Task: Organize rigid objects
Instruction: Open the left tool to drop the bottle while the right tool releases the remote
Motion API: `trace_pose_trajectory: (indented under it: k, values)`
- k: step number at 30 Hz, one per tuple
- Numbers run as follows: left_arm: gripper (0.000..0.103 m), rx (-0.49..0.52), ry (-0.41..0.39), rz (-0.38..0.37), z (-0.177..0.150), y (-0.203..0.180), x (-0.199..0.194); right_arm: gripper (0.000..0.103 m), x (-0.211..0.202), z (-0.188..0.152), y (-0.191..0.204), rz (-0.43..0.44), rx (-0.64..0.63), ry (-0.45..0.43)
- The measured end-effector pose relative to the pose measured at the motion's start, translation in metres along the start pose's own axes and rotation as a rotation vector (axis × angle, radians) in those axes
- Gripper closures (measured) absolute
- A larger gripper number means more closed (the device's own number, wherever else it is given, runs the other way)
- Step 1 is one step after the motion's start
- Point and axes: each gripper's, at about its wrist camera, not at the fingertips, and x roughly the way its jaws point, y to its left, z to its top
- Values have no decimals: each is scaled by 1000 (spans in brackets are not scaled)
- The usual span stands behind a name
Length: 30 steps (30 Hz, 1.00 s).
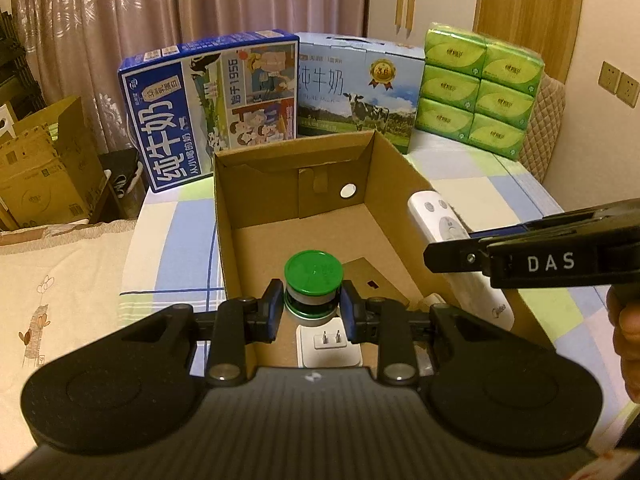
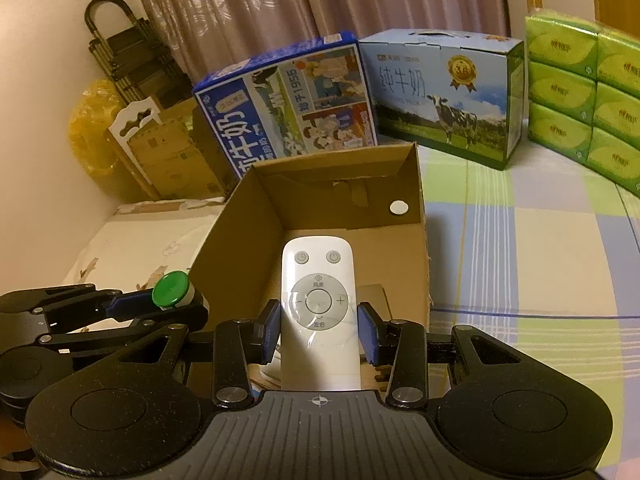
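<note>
A: What does the left gripper (image 1: 308, 306) have?

B: A small round bottle (image 1: 313, 286). It has a flat green cap, a white band under the cap and a dark green body below that. The two blue pads pinch it from both sides, just under the cap, and the jaws are drawn in tight on it.

A: Where is it?

B: Between the jaws, held above the open cardboard box (image 1: 304, 208). Below the jaws, on the floor of the box, lies a white plug (image 1: 329, 342) with two metal prongs facing up.

A: And the right gripper (image 2: 319, 330)?

B: It grips a white remote (image 2: 319, 312). The remote is long with rounded corners, two grey buttons at its far end and a round ring of keys in the middle. The blue pads press on its long sides near the middle, so the jaws stand partly apart, clamped on it. Its far end reaches out past the fingertips, over the box.

A: What lies beyond the jaws?

B: Behind the box stand two milk cartons (image 2: 288, 100) and a stack of green tissue packs (image 2: 584, 92), all on a checked cloth (image 2: 520, 248).
</note>
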Motion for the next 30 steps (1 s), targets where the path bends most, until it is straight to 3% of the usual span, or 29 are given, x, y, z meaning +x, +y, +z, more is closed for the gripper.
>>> trace_pose_trajectory:
  k: [26,30]
  values:
    - [77,12,48,0,-3,-5,28,66,14,-1,-4,-2,18,14]
    - [71,24,50,9,-4,-6,28,66,13,-1,-3,-2,17,13]
